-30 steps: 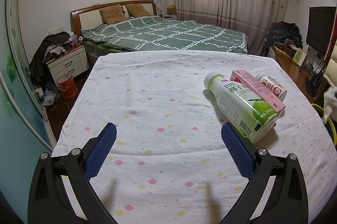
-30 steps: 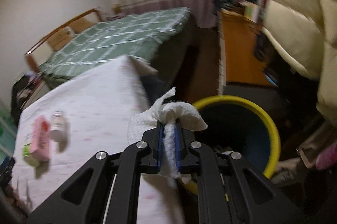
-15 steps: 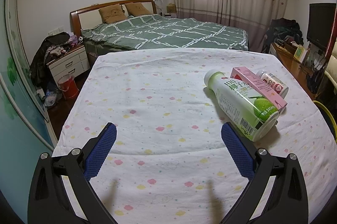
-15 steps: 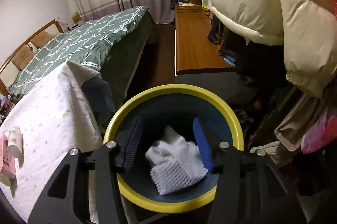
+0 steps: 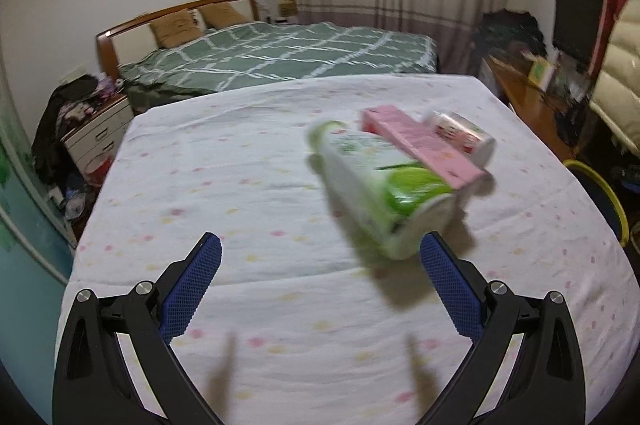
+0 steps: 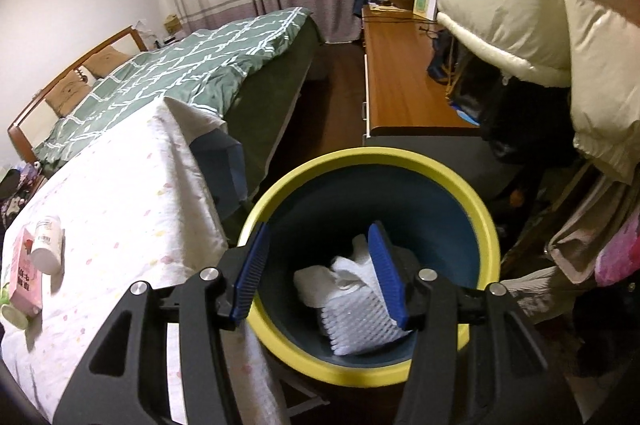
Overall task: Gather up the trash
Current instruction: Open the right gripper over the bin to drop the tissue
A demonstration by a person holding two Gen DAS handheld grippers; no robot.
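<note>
Dropped from the right tongs (image 6: 316,267), which hang half-open and empty, the white wad (image 6: 352,305) now lies in the yellow-rimmed bin (image 6: 372,161). Left tongs (image 5: 320,289), wide open and empty, have closed on the green bottle (image 5: 380,185) at one o'clock on the table (image 5: 240,165); light, slippery, best gripped mid-body.

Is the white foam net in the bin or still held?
In the bin: the foam net lies on the floor of the bin, free of the open right tongs.
</note>
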